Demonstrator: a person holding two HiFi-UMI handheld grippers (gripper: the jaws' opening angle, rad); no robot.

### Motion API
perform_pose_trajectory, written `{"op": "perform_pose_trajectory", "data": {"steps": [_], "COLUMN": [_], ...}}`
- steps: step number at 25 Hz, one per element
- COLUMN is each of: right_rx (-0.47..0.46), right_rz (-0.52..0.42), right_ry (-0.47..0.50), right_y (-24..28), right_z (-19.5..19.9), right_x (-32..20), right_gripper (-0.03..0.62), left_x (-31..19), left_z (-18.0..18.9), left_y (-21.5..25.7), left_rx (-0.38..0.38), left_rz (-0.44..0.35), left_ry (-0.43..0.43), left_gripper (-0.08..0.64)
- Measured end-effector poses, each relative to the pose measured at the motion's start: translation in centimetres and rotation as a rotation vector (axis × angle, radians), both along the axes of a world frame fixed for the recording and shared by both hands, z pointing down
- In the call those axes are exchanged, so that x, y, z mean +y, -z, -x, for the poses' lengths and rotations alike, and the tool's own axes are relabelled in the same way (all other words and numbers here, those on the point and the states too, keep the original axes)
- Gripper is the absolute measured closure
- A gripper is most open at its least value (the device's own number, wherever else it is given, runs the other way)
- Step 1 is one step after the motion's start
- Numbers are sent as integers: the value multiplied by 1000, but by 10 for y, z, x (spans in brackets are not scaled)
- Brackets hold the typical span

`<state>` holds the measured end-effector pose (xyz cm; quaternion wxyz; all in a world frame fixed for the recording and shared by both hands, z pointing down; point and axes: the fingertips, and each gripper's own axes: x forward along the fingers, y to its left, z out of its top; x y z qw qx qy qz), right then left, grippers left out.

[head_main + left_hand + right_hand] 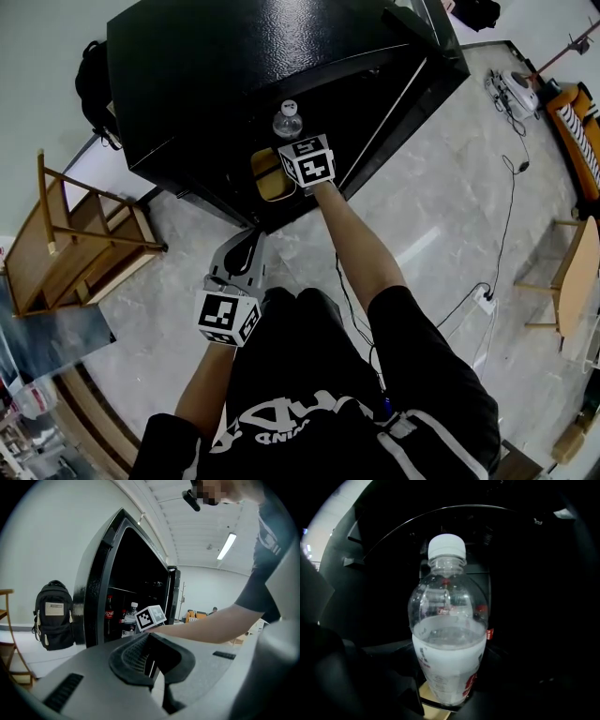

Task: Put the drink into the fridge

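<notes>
Fridge [234, 75] open, cola bottle [108, 616] behind drink [447, 634]

Clear plastic bottle [449, 634], glossy blk fridge [234, 84], wood frame [33, 258]

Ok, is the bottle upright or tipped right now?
Upright: the bottle stands in the right claw with its white cap on top and the liquid line level.

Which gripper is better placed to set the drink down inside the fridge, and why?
The right. The right gripper grips the bottle upright, reaching into the open fridge. The left gripper holds nothing and sits low outside the fridge, near the person's waist.
</notes>
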<state>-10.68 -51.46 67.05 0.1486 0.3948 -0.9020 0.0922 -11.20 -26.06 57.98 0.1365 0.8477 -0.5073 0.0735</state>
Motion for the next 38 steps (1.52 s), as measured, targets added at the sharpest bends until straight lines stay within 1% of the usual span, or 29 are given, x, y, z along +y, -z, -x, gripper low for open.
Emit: {"op": "perform_pose_trajectory", "data": {"steps": [4,11,17,21,29,38], "right_rx": [-1,-7,-9,-13,-15,-27], "right_rz": [-12,1,12,15,6,65], "right_ry": [20,-13,-30,-26,-37,-48], "right_y": [-2,0,10,23,68,105], "right_z": [6,3,-10,-22,-50,-76], "right_x": [-1,-1,11,30,71,140], "right_gripper": [282,276,276,278,278,278], "left_x": [2,1,8,15,27,46], "left_z": [-2,-2,-5,-11,-27,-37], "left_y": [-1,9,19,33,73,116], "left_rx": [-2,-7,-7,-1,6,8], "left_rz": [8,12,36,50,57,68], "left_ry": [-8,-12,-14,-26,-46,-65], "left_gripper": [552,552,552,552,552,552]}}
